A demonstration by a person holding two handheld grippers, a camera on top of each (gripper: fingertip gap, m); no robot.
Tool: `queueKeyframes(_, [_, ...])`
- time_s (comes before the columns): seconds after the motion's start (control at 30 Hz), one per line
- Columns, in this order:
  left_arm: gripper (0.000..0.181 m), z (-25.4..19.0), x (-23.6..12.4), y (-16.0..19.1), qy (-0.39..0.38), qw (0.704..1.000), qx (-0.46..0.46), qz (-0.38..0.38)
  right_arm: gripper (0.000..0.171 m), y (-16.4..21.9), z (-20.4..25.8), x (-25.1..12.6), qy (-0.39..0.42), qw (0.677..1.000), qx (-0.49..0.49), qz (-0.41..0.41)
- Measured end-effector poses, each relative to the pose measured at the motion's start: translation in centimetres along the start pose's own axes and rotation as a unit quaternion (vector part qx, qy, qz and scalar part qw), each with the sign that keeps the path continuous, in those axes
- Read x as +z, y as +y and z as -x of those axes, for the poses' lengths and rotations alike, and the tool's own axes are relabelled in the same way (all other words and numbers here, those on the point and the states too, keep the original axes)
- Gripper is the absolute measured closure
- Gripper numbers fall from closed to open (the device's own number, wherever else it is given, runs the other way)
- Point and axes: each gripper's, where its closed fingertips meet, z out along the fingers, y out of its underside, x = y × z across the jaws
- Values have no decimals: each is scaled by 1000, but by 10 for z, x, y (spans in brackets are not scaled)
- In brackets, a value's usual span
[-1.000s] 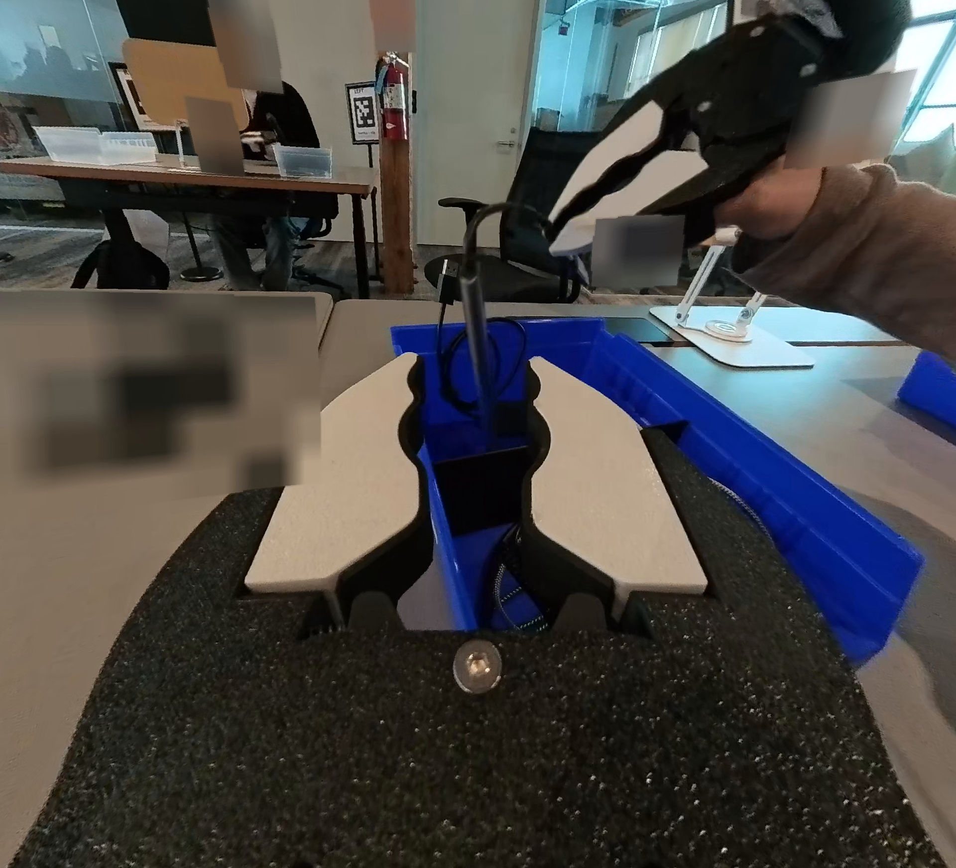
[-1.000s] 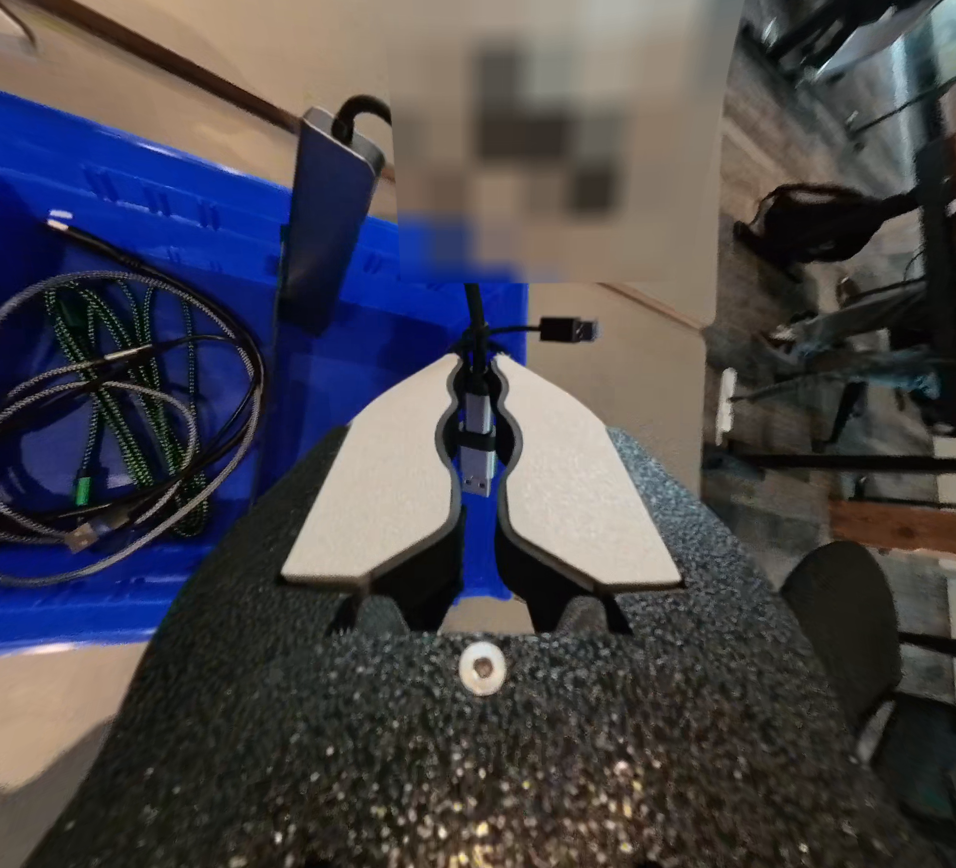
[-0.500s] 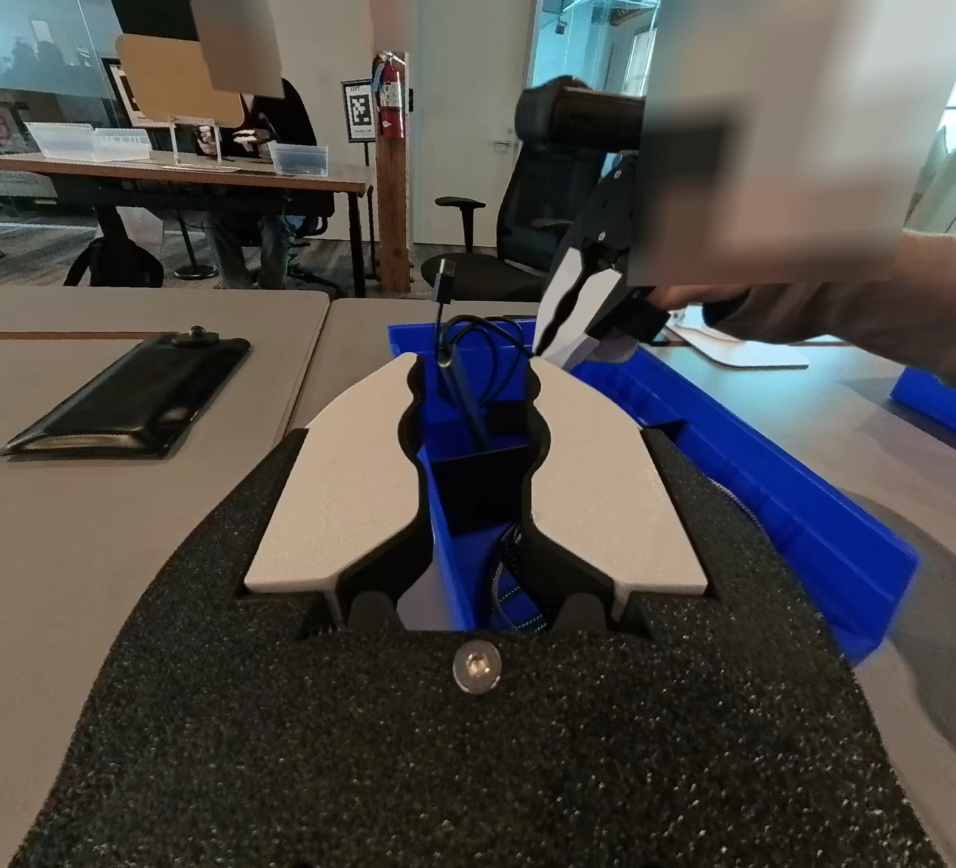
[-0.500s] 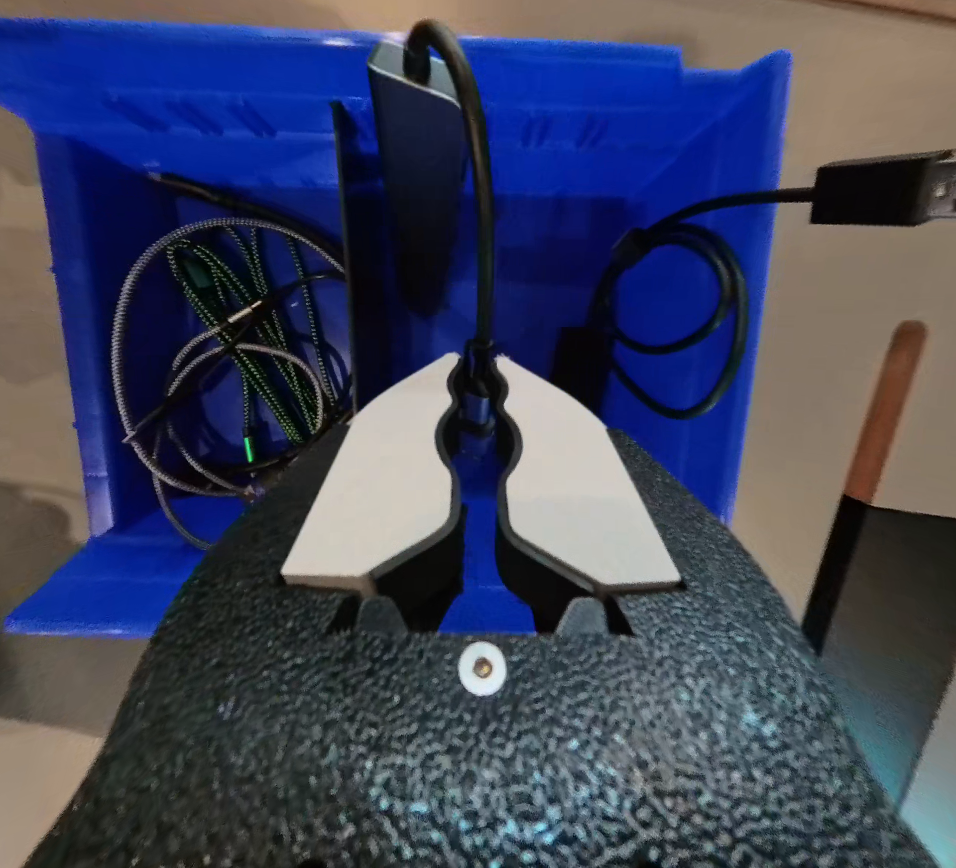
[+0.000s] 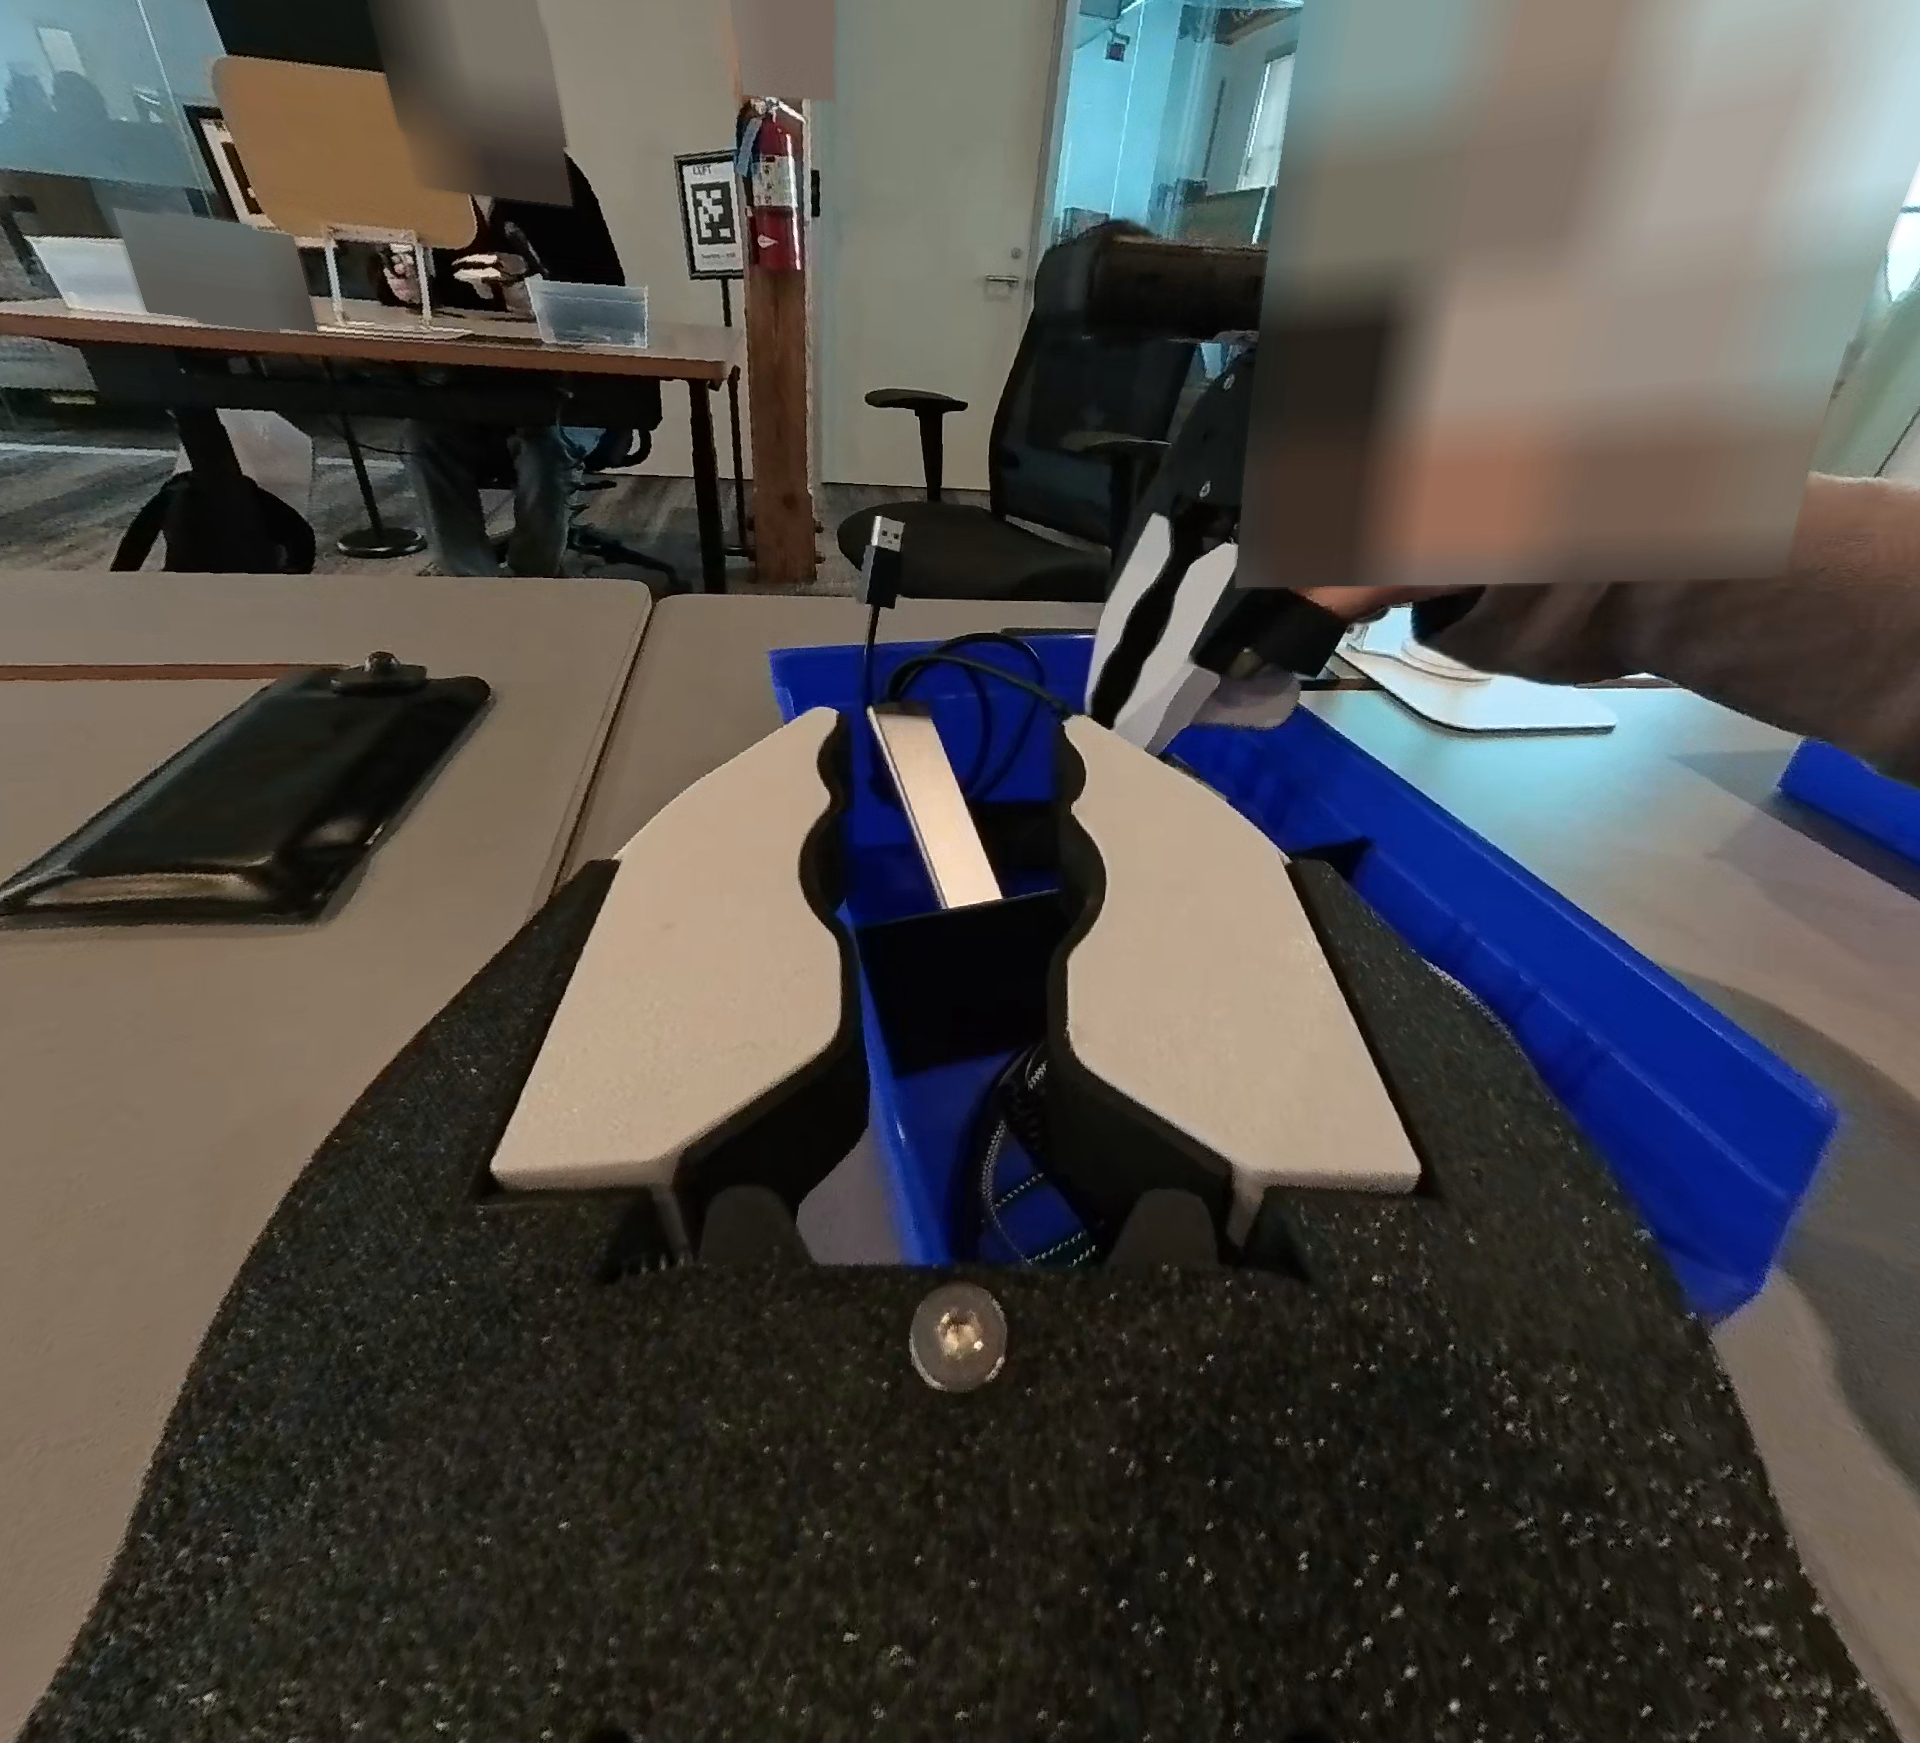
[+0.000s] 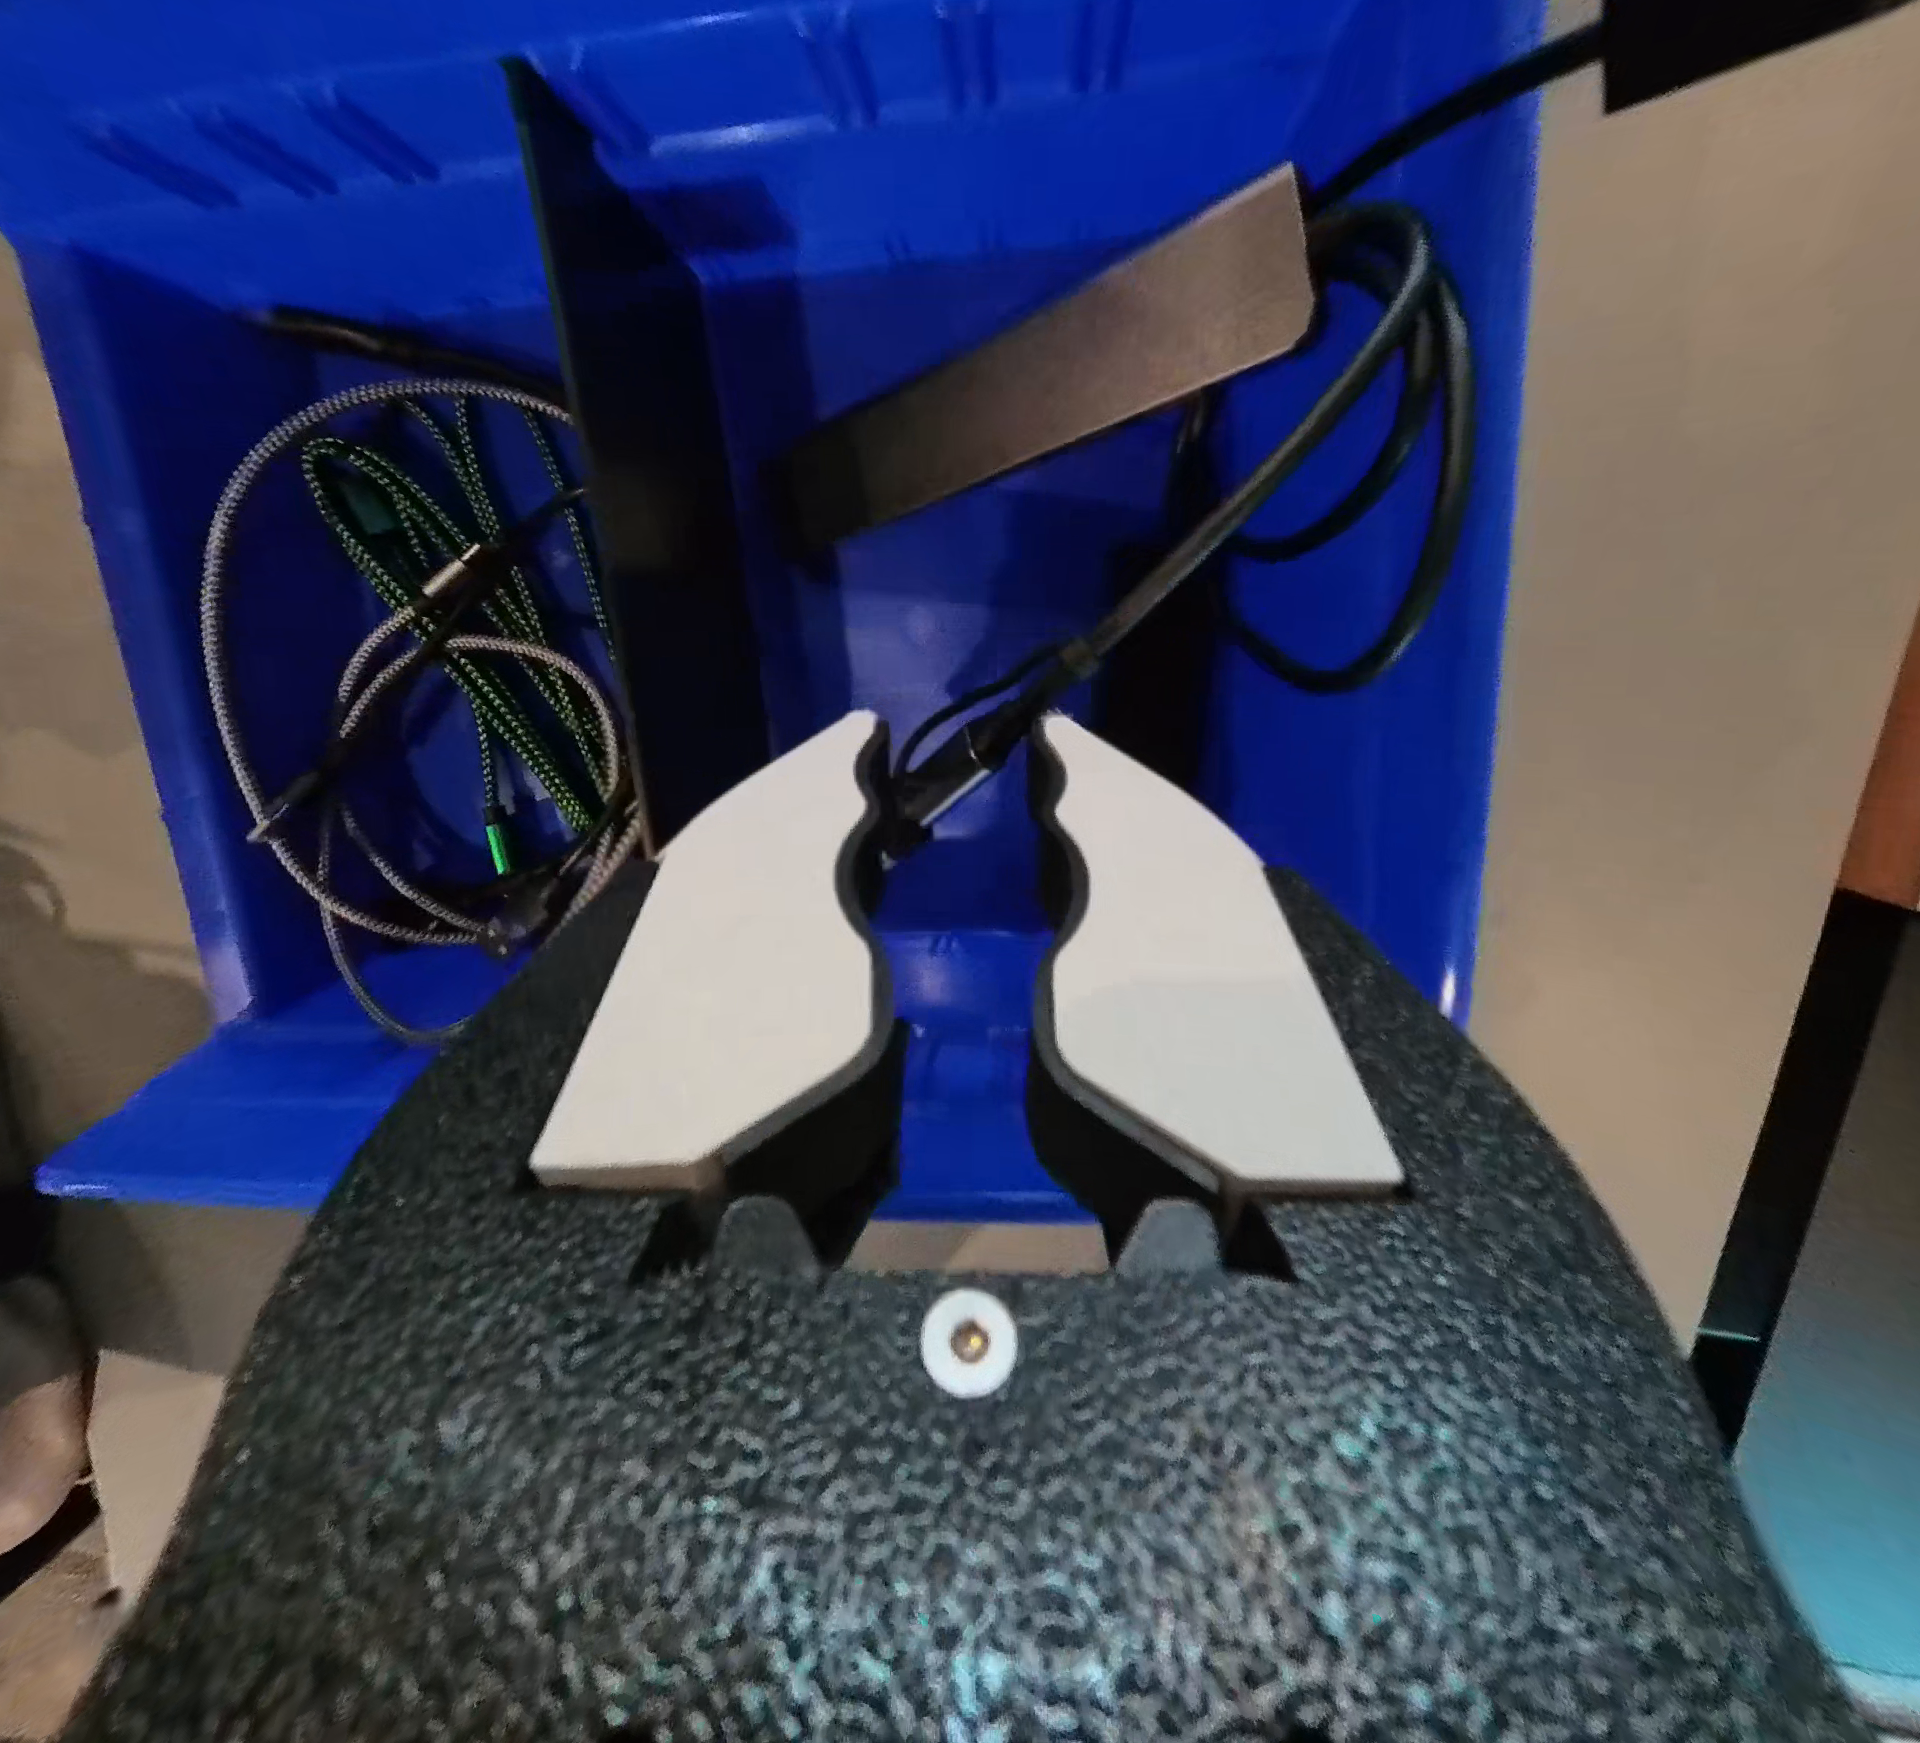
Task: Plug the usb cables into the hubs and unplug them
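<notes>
A blue bin (image 6: 935, 0) with a black divider (image 6: 644, 446) holds the task's things. A grey USB hub (image 6: 1060, 363) lies tilted in the right compartment; in the left wrist view (image 5: 935, 820) it leans there as a pale strip. My right gripper (image 6: 954, 737) is open just above the bin, with the hub's cable plug (image 6: 961, 774) loose between its fingertips. Braided cables (image 6: 436, 654) lie coiled in the left compartment. A black USB plug (image 5: 885, 566) sticks up from the bin. My left gripper (image 5: 951, 737) is open and empty at the bin's near end.
A black pouch (image 5: 260, 789) lies on the grey table to the left. A white stand (image 5: 1496, 706) and a second blue bin (image 5: 1849, 810) sit at the right. An office chair (image 5: 1060, 446) and a desk with a person stand behind. Spacing between my two grippers at the tips: around 20 cm.
My right gripper came down over the bin and opened, letting go of the hub's cable plug. The hub dropped from upright to lie tilted in the right compartment. My left gripper stayed open.
</notes>
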Motion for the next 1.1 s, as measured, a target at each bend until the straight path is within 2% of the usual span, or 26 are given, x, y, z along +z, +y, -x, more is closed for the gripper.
queueKeyframes(0.13, [145,0,1,1,1,1000,-1,1,138,8,-5,3,-2,999,26,24])
queueKeyframes(0.23, [145,-1,2,2,2,1000,-1,3,124,12,-5,3,3,998,46,40])
queueKeyframes(0.43, [145,1,1,2,0,1000,-4,3,122,-1,-11,-17,44,997,58,-1])
queueKeyframes(0.5, [145,1,1,2,0,1000,-5,2,121,-7,-2,-20,10,996,82,-20])
queueKeyframes(0.6, [145,0,2,2,1,1000,-3,2,121,-26,25,-15,-101,983,138,-73])
queueKeyframes(0.83, [145,-5,6,6,6,1000,3,11,85,-44,12,34,-70,973,201,-87])
queueKeyframes(1.0, [144,-6,7,6,9,1000,5,12,91,-52,-12,49,7,972,220,-86])
queueKeyframes(1.1, [144,-9,8,7,14,1000,8,14,108,-59,-19,54,20,968,228,-105])
